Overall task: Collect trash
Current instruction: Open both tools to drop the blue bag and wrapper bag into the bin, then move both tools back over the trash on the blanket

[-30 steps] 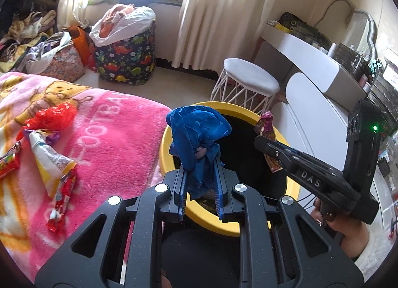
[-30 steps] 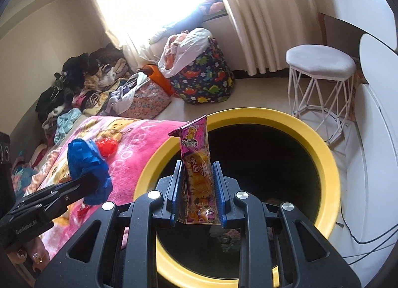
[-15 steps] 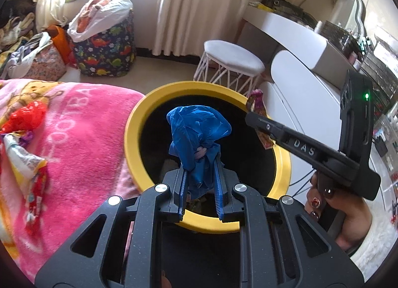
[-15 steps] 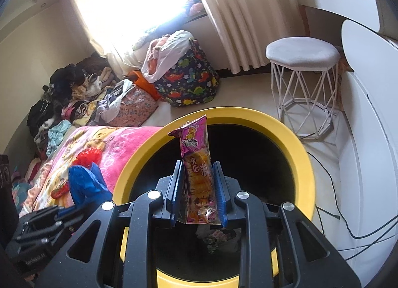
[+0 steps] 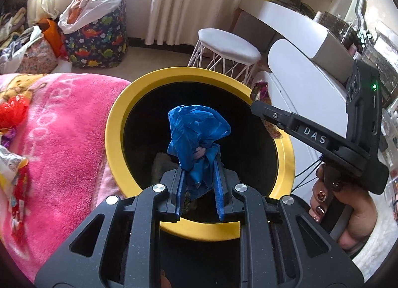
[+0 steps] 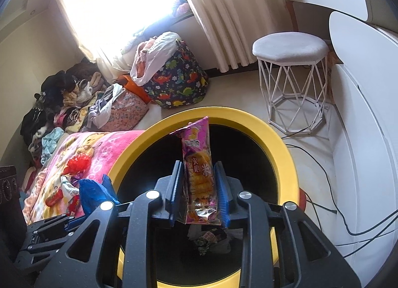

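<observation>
A round bin with a yellow rim point(image 5: 117, 124) and black inside stands beside the bed; it also shows in the right wrist view point(image 6: 286, 161). My left gripper point(image 5: 199, 176) is shut on a crumpled blue plastic bag point(image 5: 196, 129), held over the bin's opening. My right gripper point(image 6: 199, 176) is shut on a pink snack wrapper point(image 6: 199, 163), also over the opening. The right gripper shows in the left wrist view point(image 5: 258, 109) at the bin's right rim. Some trash point(image 6: 211, 238) lies at the bin's bottom.
A pink blanket point(image 5: 57, 124) on the left carries more wrappers: a red one point(image 5: 12, 111) and a yellow-white one point(image 5: 12, 166). A white stool point(image 6: 291, 47), a dinosaur-print bag point(image 6: 176, 76), a white desk point(image 5: 293, 24) and floor cables point(image 6: 335, 208) surround the bin.
Both grippers have moved from beside the bin to over its opening, still holding the blue bag and the pink wrapper. The bin now fills more of both views.
</observation>
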`<state>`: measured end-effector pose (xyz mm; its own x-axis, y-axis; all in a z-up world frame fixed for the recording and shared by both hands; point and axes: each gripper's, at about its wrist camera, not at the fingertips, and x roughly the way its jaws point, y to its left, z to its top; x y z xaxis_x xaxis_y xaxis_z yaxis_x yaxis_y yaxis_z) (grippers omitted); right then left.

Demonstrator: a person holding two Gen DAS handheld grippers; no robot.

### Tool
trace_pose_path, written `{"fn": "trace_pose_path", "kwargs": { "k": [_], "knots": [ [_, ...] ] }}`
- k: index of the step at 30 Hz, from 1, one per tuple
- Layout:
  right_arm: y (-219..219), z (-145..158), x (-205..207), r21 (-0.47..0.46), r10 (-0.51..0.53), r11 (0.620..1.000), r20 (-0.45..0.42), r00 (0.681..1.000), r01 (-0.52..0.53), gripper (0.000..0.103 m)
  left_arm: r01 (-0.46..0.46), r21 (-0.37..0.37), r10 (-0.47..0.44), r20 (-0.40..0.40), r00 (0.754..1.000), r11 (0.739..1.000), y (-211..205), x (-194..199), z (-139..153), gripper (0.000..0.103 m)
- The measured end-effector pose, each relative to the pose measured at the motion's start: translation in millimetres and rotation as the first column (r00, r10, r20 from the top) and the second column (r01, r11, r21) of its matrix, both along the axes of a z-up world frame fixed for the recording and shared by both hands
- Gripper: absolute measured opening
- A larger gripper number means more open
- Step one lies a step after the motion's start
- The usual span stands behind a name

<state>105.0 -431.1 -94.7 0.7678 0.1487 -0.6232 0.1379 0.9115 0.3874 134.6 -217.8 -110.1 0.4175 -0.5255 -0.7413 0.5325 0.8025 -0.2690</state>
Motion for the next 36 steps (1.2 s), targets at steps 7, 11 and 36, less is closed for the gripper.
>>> {"fn": "trace_pose_path", "kwargs": {
  "k": [7, 11, 36],
  "knots": [
    [1.8, -0.2, 1.0, -0.01, -0.017, 1.0, 0.002, 1.0, 0.017, 0.052, -0.05, -0.026, 0.05, 0.016, 0.999, 0.998, 16.5, -0.3, 5.0, 0.063],
    [9.5, 1.7, 1.7, -0.023, -0.005, 1.0, 0.004, 1.0, 0.005, 0.057, -0.1, -0.04, 0.101, 0.03, 0.994, 0.994, 31.1, -0.4, 10.8, 0.085],
    [111.4, 37.2, 12.5, -0.079, 0.229, 0.971, 0.056, 0.972, -0.224, 0.071, -0.421, -0.081, 0.429, 0.14, 0.893, 0.903, 153.9, 6.0, 47.4, 0.092]
  ]
}}
